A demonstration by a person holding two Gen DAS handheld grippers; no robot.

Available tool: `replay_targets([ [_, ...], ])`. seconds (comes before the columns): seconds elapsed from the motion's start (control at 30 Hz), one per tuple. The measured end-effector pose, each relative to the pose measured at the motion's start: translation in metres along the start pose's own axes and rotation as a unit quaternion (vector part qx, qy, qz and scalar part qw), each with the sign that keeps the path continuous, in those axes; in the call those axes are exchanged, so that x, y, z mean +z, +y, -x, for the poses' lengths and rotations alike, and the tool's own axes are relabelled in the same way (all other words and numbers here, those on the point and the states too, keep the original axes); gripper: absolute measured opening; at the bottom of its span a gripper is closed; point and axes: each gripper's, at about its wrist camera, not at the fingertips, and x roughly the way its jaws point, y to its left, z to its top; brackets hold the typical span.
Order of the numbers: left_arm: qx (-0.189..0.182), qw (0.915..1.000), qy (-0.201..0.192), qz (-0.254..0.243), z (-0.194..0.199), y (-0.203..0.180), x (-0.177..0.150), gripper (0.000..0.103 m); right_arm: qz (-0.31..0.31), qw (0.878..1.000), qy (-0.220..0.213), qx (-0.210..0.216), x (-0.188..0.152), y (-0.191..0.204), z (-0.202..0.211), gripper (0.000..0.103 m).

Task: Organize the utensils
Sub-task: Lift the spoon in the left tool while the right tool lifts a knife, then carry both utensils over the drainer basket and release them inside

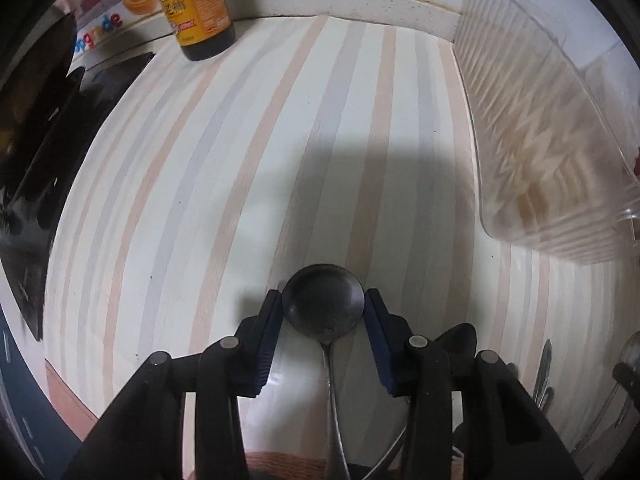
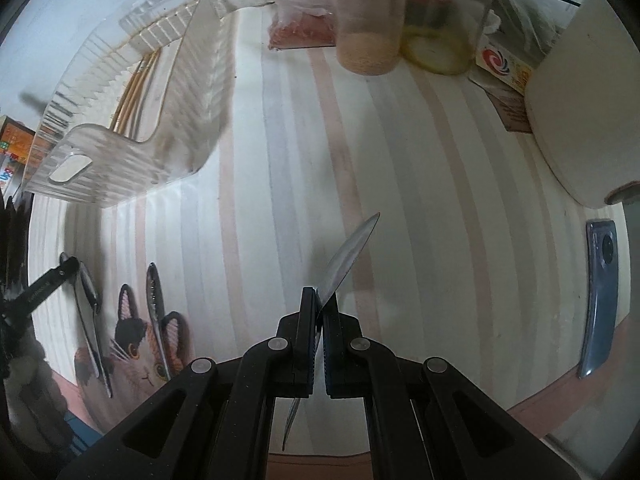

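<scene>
Utensils spread over a striped mat [image 1: 224, 184] in cream, grey and pale pink, cat print [image 2: 138, 344] at its near left corner in the right wrist view

Left wrist view, left to right: black stove top [image 1: 36, 168] off the mat's left edge; brown sauce bottle [image 1: 202, 8] upright at the back near the pale wall ledge; left gripper [image 1: 323, 306] with jaws partly spread, pads touching both sides of a dark spoon [image 1: 323, 304] bowl, handle running back under the gripper; ribbed clear plastic tray [image 1: 544, 128] at right

Right wrist view, left to right: same clear tray [image 2: 132, 148] with thin wooden chopsticks [image 2: 134, 88] inside; two more spoons [image 2: 90, 308] flat on the mat beside the cat print; right gripper [image 2: 319, 320] clamped narrow on a knife [image 2: 352, 256], blade angled up and right above the mat; jars [image 2: 366, 28] at the back; white appliance [image 2: 584, 92] and blue phone [image 2: 600, 292] at right
</scene>
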Motion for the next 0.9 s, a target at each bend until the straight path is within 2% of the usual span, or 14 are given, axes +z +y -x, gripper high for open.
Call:
replay_targets([
  [0.13, 0.007, 0.9999, -0.001, -0.01, 0.006, -0.002, -0.001, 0.038, 0.002, 1.0, -0.001, 0.001, 0.001, -0.001, 0.002, 0.003],
  [0.3, 0.016, 0.9993, -0.027, -0.019, 0.028, -0.003, -0.012, 0.038, 0.017, 1.0, -0.018, 0.004, 0.001, 0.006, 0.015, 0.003],
  [0.57, 0.023, 0.9954, -0.091, -0.021, 0.092, 0.013, -0.023, 0.038, 0.039, 0.997, -0.061, 0.014, -0.001, 0.021, 0.051, 0.003],
  [0.73, 0.019, 0.9913, -0.129, -0.017, 0.129, 0.024, -0.015, 0.038, 0.049, 0.995, -0.087, 0.03, 0.005, 0.035, 0.075, 0.003],
  [0.9, 0.002, 0.985, -0.17, -0.029, 0.179, 0.016, -0.003, 0.038, 0.051, 0.99, -0.117, 0.053, 0.019, 0.046, 0.102, 0.003],
])
